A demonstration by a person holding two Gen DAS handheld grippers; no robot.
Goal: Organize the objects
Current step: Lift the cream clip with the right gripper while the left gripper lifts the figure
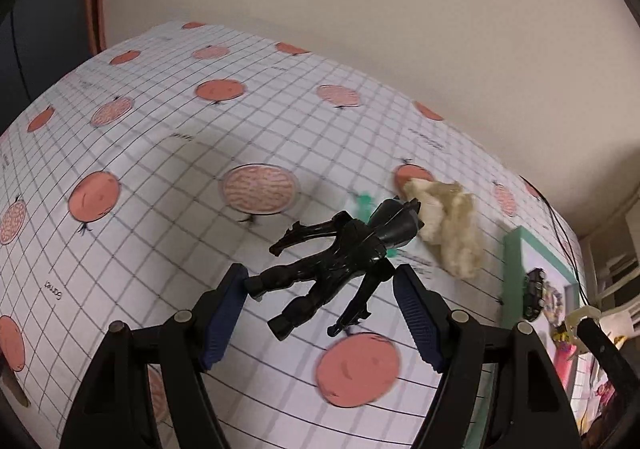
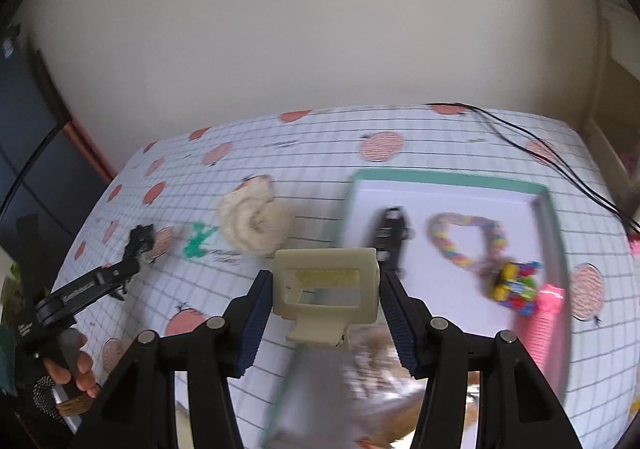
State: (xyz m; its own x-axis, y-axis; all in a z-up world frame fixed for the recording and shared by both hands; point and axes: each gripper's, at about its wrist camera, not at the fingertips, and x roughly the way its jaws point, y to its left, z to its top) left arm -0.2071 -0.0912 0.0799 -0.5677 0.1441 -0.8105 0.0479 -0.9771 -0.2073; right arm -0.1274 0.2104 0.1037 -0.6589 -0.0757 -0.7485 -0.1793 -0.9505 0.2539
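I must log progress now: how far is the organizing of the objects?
Done: the tray already holds a black toy car, rope loop, bricks and pink comb.
In hand: right tongs carry a cream clip; left tongs are open around the black figure.
Left: the cream cloth and green figure lie on the tablecloth.

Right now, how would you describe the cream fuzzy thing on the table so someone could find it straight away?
Start at the shallow teal-rimmed tray on the gridded, peach-printed tablecloth. Just outside the tray's left edge lies a crumpled cream fleecy cloth lump, with a small green plastic piece further left. It is the only soft, pale, shapeless item; its neighbours are hard, coloured toys.
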